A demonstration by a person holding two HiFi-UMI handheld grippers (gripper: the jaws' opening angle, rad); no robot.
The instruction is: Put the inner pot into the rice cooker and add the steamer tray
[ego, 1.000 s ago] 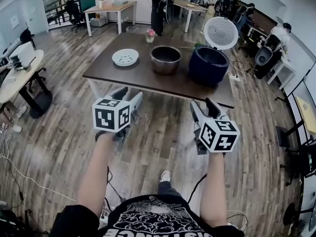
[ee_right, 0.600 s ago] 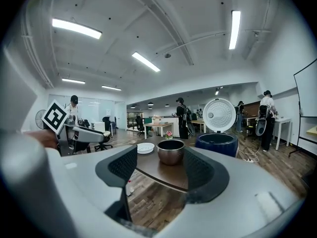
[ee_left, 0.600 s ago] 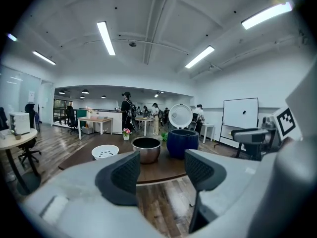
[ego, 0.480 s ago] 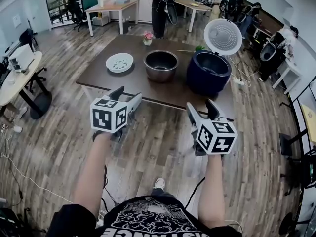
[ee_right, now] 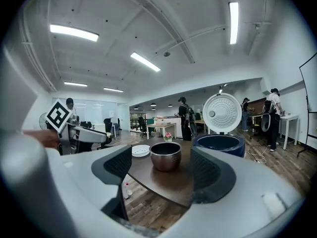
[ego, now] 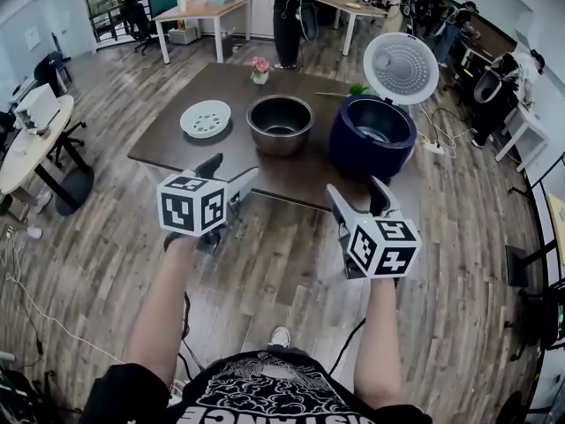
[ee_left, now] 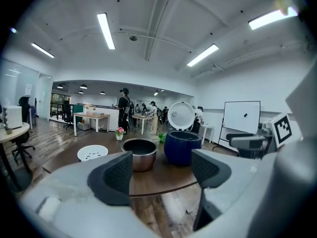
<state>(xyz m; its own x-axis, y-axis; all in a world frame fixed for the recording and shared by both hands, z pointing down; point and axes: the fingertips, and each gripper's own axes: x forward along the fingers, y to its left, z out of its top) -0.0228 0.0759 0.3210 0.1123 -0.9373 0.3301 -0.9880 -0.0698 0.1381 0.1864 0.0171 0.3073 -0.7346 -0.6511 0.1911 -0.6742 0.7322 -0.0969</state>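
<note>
A metal inner pot [ego: 280, 124] stands in the middle of a dark brown table [ego: 177, 144]. To its left lies the white steamer tray [ego: 206, 118]. To its right is the dark blue rice cooker [ego: 372, 135], with its white lid [ego: 402, 67] raised. My left gripper [ego: 228, 171] and right gripper [ego: 357, 194] hover just short of the table's near edge. Both are open, their jaws have just been opening, and nothing is between them. The left gripper view shows the pot [ee_left: 139, 153] and cooker [ee_left: 182, 146] ahead. The right gripper view shows the pot [ee_right: 166, 155] between its fingers' line.
A small flower pot [ego: 259, 69] sits at the table's far edge. A person [ego: 285, 7] stands beyond it. A round table [ego: 26, 140] is at the left, and cables and a power strip [ego: 433, 146] lie on the floor right of the cooker.
Both grippers have moved forward to the table, which now looks closer. Their jaws stand wider apart than before.
</note>
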